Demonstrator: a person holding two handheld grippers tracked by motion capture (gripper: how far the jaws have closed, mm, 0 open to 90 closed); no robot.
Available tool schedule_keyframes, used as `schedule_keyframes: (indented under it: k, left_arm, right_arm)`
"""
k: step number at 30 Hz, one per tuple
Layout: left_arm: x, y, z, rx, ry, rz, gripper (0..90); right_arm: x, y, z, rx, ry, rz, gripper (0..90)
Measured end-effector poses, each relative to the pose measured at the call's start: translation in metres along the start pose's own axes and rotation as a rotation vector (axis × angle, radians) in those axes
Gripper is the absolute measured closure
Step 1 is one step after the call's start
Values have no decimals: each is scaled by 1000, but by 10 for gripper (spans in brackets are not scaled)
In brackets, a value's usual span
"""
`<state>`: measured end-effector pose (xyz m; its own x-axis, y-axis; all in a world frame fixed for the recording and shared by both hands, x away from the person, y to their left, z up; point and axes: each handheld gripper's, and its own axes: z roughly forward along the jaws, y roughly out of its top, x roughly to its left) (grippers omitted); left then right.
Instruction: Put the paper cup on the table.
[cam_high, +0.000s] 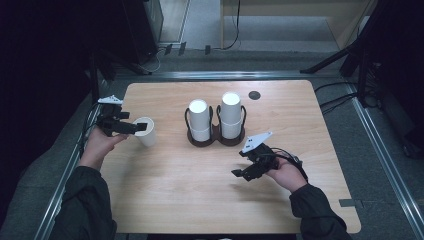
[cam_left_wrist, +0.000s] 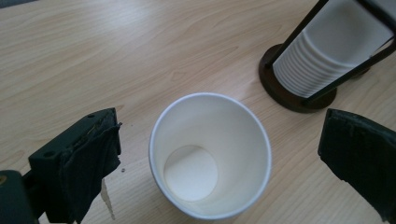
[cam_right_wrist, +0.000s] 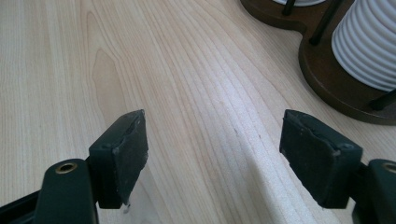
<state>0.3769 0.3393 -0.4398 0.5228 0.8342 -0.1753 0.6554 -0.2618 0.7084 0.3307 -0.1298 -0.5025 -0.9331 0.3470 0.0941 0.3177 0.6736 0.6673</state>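
Both grippers' fingers are spread: left gripper around the upright paper cup, right gripper over bare table.

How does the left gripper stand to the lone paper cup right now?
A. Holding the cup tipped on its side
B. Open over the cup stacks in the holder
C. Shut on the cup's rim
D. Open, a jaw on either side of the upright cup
D: in the left gripper view the left gripper is open, its jaws apart on either side of the upright cup, clear of its rim.
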Motion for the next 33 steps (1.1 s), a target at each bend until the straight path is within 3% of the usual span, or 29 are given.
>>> schedule_keyframes:
  k: [4, 12, 21, 24, 33]
  left_arm:
    - [-6, 6, -8, -17, 12, 16, 0]
    - [-24, 15, -17, -21, -24, 34, 0]
    - [-48, 20, -11, 9, -30, 90, 0]
    - [-54, 18, -7, 3, -61, 103, 0]
    - [-79, 13, 7, 36, -82, 153, 0]
  right_arm:
    - [0, 0, 0, 4, -1, 0, 236]
    - [0, 0, -1, -4, -4, -3, 236]
    - [-2, 0, -5, -20, -11, 1, 236]
    - [-2, 0, -6, -21, -16, 5, 236]
    - [-5, -3, -9, -38, -28, 19, 235]
